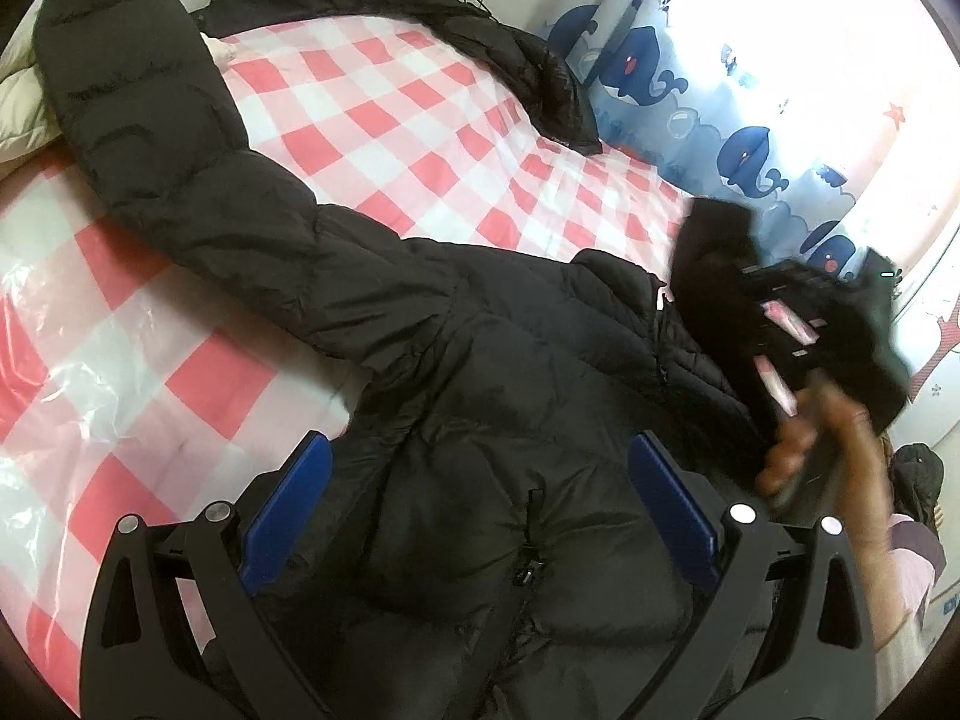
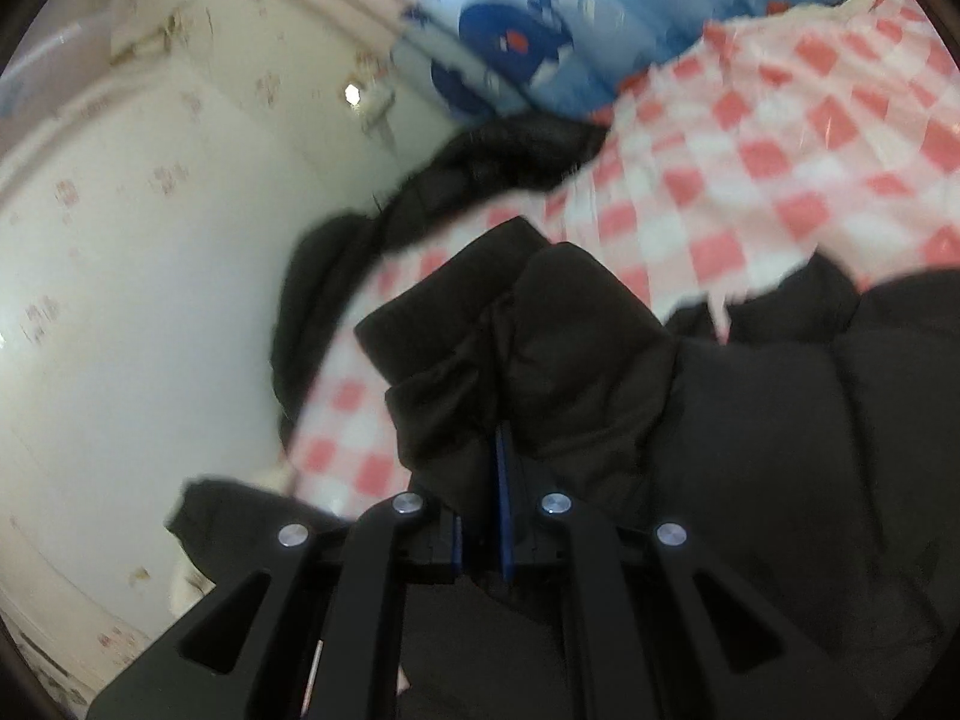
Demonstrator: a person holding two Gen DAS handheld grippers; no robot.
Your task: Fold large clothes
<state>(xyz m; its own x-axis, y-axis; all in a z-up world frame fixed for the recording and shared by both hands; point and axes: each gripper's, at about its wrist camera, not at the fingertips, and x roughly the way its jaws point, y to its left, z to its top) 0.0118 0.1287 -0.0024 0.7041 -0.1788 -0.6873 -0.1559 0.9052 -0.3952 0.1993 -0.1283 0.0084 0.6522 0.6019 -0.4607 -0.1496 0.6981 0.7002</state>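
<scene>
A black puffer jacket (image 1: 492, 372) lies spread on the pink-and-white checked bed sheet (image 1: 390, 138), one sleeve (image 1: 150, 120) stretched toward the far left. My left gripper (image 1: 480, 480) stands open just above the jacket's zipped front, its blue pads (image 1: 288, 498) wide apart and gripping nothing. My right gripper (image 2: 501, 438) is shut on the jacket's other sleeve cuff (image 2: 522, 336), which bulges around the blue pads. In the left wrist view the right gripper (image 1: 798, 324) is blurred at the right, holding that cuff (image 1: 714, 240) up over the jacket, with a hand (image 1: 840, 456) behind it.
A second black garment (image 1: 510, 42) lies along the bed's far edge by the whale-print curtain (image 1: 690, 96). Clear plastic film (image 1: 72, 372) lies on the sheet at the left. A cream quilt (image 1: 18, 102) sits at the far left. A white wall (image 2: 150, 300) borders the bed.
</scene>
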